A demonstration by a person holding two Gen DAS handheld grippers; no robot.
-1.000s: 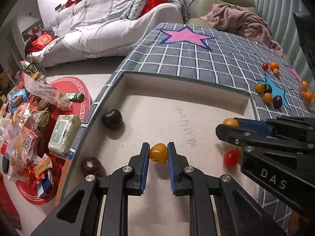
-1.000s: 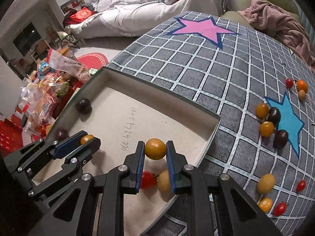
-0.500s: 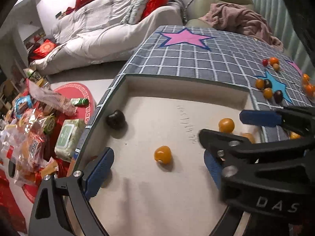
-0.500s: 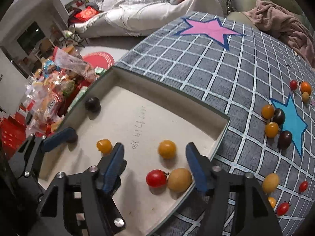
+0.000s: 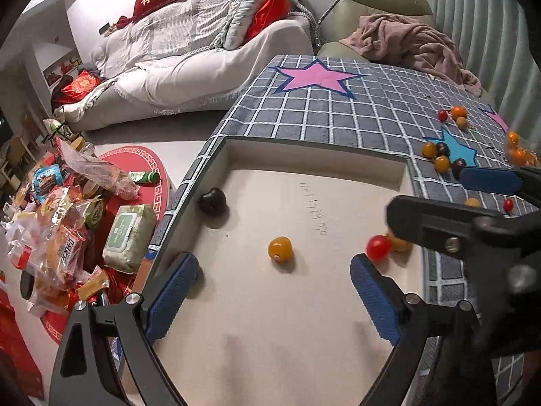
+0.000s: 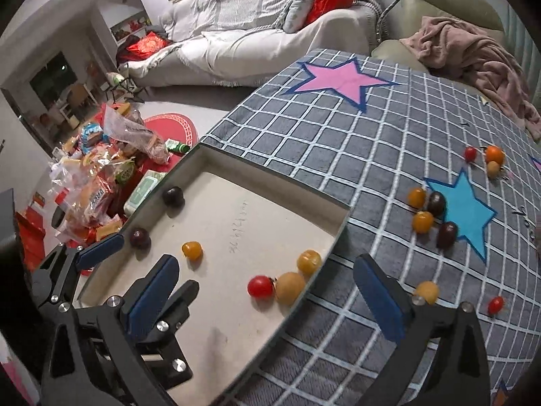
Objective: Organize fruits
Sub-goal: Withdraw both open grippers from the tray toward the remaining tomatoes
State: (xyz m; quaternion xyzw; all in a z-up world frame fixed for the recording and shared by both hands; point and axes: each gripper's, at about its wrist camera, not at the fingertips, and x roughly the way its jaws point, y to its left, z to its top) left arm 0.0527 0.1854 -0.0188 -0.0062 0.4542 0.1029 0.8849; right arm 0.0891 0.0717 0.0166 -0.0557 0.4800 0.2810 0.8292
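A shallow beige tray (image 5: 257, 321) (image 6: 270, 203) sits on the checked cloth. In it lie an orange tomato (image 5: 280, 249) (image 6: 192, 250), a red tomato (image 5: 378, 247) (image 6: 260, 286), two yellow-orange tomatoes (image 6: 309, 260) (image 6: 290, 288) and two dark fruits (image 5: 212, 199) (image 6: 140, 237). My left gripper (image 5: 270, 297) is open and empty above the tray, the orange tomato just beyond its fingers. My right gripper (image 6: 267, 304) is open and empty over the tray's right edge; it also shows in the left wrist view (image 5: 449, 206).
Several loose tomatoes and dark fruits (image 6: 427, 215) lie on the cloth by the blue star (image 6: 463, 209), more near the right gripper (image 6: 426, 291). A floor pile of snack bags (image 5: 61, 230) lies left of the table. A sofa (image 5: 189, 54) stands behind.
Both grippers opened and let go of their orange tomatoes, which now lie in the tray. Both grippers have drawn back and up from the tray floor.
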